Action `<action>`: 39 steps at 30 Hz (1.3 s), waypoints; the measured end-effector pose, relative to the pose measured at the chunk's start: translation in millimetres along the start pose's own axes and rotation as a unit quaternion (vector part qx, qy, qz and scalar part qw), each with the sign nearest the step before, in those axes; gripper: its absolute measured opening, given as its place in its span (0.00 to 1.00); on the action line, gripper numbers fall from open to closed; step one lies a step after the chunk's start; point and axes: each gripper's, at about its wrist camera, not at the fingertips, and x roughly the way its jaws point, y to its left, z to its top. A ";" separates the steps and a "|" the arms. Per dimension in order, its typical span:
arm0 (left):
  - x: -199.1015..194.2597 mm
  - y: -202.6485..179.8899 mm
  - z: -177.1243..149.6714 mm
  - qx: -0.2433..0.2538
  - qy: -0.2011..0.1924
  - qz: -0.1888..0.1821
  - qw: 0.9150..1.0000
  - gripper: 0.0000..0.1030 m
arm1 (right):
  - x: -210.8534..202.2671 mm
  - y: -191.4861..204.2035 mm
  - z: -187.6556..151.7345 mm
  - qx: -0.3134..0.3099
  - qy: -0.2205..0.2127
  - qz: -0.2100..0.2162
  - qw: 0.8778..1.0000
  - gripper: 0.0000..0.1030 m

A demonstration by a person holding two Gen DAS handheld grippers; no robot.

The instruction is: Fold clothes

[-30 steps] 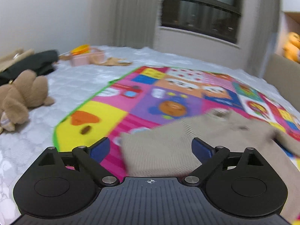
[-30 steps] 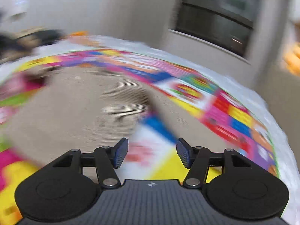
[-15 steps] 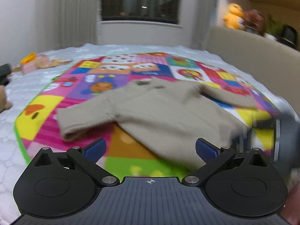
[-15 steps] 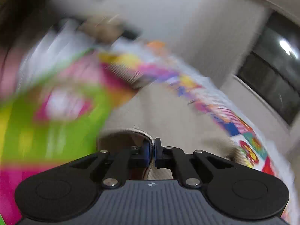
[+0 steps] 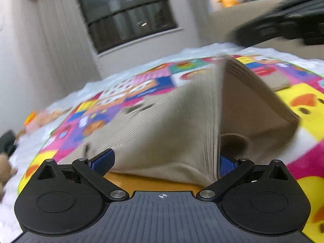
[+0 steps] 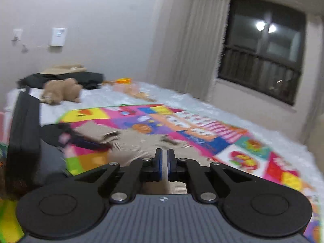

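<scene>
Left claw [image 5: 162, 163] wide open around lifted soft beige knitted sweater [image 5: 172, 125], right claw [image 6: 164, 165] pinched nearly closed above it, pinching cloth or not cannot tell, bright patchwork play mat [image 6: 222, 133] beneath.

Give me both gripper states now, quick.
Left gripper: open, beige sweater hem draped between its fingers.
Right gripper: nearly closed, apparently pinching the sweater, which is tented up.

Beige ribbed sweater [image 5: 166, 125], hem lifted
</scene>
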 end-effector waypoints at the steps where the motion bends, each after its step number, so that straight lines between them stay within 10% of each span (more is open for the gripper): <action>1: -0.8 13.8 -2.4 -0.021 0.005 0.005 1.000 1.00 | -1.9 -1.1 -5.3 -0.012 -0.003 -0.019 1.000 0.06; 5: -10.0 64.1 -5.8 -0.070 0.001 0.060 0.996 1.00 | 4.1 -4.9 -45.1 0.006 0.043 -0.020 0.999 0.40; 13: -15.9 116.9 17.2 -0.080 -0.019 0.113 0.990 1.00 | -19.6 -1.7 -85.9 0.021 0.076 -0.038 0.996 0.59; 24: -15.7 107.8 28.3 -0.082 -0.030 0.095 0.992 1.00 | 34.2 33.0 -96.6 -0.030 0.091 -0.024 0.995 0.66; 33: -26.7 107.1 -16.3 -0.004 0.030 0.070 0.997 1.00 | 33.5 -47.5 -79.6 0.040 0.091 -0.151 0.984 0.65; 39: -14.7 89.1 -43.0 -0.035 0.077 0.019 0.996 1.00 | 39.1 -25.3 -114.4 0.058 0.157 -0.091 0.982 0.65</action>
